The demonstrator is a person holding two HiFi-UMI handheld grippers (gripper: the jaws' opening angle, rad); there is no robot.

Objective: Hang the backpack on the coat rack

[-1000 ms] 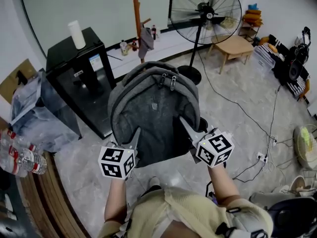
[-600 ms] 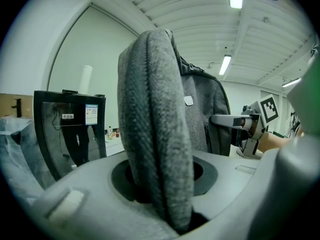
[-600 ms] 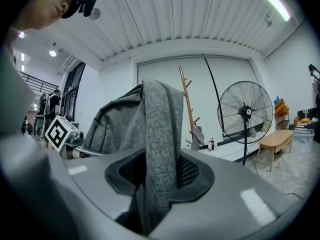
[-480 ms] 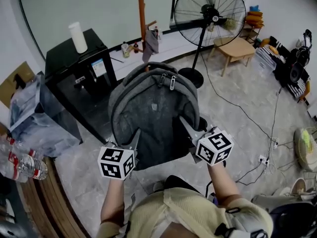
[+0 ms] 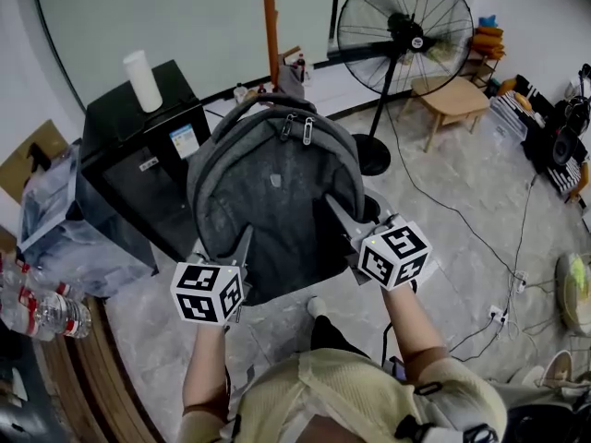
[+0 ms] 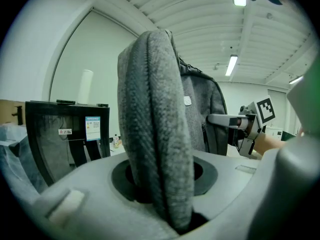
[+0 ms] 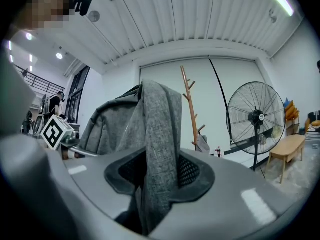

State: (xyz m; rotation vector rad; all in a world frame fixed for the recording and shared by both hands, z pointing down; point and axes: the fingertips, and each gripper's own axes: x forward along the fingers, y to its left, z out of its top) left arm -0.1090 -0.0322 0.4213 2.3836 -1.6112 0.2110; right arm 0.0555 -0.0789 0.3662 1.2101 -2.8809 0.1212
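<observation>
Pinching a thick grey fold at the backpack's (image 5: 272,201) left edge, the left gripper (image 5: 243,245) has its jaws pressed tight on the fabric. The right gripper (image 5: 338,212) has its jaws clamped on a thinner fold at the opposite edge, with grey cloth filling the gap between them. Both grippers point away from the person, roughly level, each with its marker cube toward the body.

The backpack hangs in the air between the two grippers, clear of the floor (image 5: 462,210), zip pulls at its top. It is not on the coat rack (image 5: 270,17), which stands beyond it at the wall; no peg touches it. A small grey item (image 5: 291,77) hangs from the rack. A black cabinet (image 5: 138,141) stands left of the rack and a fan (image 5: 406,35) right of it.
</observation>
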